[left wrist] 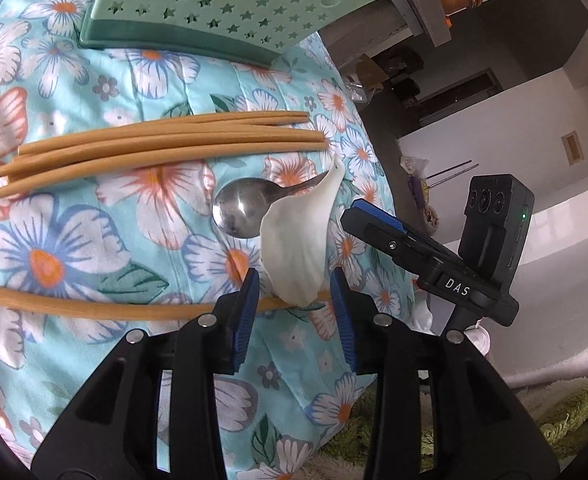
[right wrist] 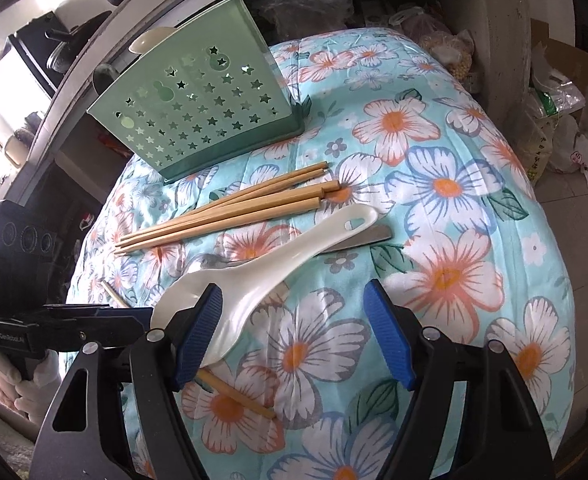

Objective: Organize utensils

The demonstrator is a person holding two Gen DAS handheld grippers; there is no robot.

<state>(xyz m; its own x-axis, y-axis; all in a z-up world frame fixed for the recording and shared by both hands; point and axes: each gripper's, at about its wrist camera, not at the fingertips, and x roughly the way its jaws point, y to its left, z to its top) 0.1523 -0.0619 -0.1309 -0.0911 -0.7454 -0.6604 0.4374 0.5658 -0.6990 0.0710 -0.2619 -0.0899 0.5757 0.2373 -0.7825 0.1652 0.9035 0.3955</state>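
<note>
A turquoise quilted cloth with large orange-and-white flowers [right wrist: 434, 184] covers the surface. At its far side stands a pale green plastic utensil holder pierced with stars [right wrist: 198, 116]. Nearer lies a bundle of tan wooden chopsticks [right wrist: 230, 210], and one single wooden chopstick [left wrist: 94, 307] lies apart, partly under a white plastic rice spoon [right wrist: 254, 276]. The spoon lies across a steel spoon [left wrist: 236, 210]. The left gripper [left wrist: 294, 304] has narrow jaws, parted, just beside the white spoon's bowl without pressing it. The right gripper [right wrist: 294, 328] stands wide, its left pad [right wrist: 198, 332] over the spoon.
</note>
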